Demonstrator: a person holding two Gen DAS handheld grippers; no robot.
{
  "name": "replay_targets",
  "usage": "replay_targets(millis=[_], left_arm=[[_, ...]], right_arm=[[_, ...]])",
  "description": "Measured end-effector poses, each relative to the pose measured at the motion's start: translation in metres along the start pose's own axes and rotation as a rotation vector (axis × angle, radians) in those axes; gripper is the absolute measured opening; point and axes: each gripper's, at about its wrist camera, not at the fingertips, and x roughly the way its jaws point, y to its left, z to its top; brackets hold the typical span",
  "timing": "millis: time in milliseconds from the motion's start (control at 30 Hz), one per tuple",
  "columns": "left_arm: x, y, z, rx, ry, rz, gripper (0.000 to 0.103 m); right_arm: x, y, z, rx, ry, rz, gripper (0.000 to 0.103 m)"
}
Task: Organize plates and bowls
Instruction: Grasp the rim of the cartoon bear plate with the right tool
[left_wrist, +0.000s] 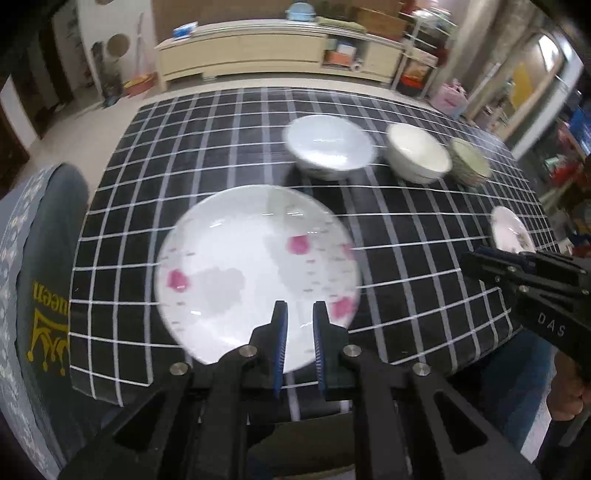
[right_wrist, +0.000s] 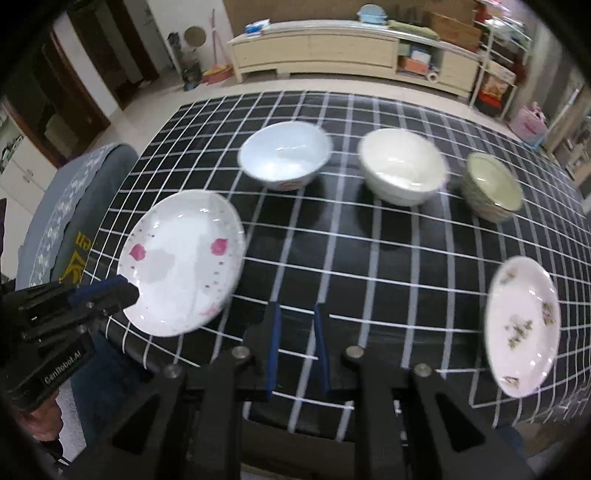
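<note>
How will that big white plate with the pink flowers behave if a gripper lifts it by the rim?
The pink-flowered plate looks glazed and glossy, so narrow pads may slip on its rim. It seems stiff ceramic, likely brittle if dropped. Wide and shallow, gripped at one edge it would probably sag away from level.

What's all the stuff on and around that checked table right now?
Plate with pink flowers: one, white, table's near left.
Small plate: one, white, faint sprigs, near right.
Bowls: three, far row: bluish-white, cream, greenish.
Tablecloth: one, black, white grid.
Chair cover: grey, left of table.
Sideboard: cream, behind.
Left gripper: black, blue pads, shut, empty.
Right gripper: same, nothing between the pads.
</note>
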Motion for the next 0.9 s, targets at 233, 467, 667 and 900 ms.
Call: replay_targets(millis=[233,467,667,900], left_arm=[[0.002,-0.066,0.015,0.073,0.004,-0.049,0.019],[0.006,-0.132,0.031,0.156,0.008,-0.085,0.021],[0.018,-0.194,0.046,0.24,0.027,-0.112,0.025],[0.048,-0.25,0.06,0.257,0.078,-0.16,0.025]], right_arm=[[-0.025,-0.054,-0.013,0.068,-0.033,-0.008,0.032],[-0.045,-0.113,-0.025,0.14,-0.061,-0.026,0.04],[-0.055,-0.167,-0.036,0.203,-0.062,-0.056,0.042],[-0.057,-0.234,-0.046,0.288,-0.041,-0.085,0.044]])
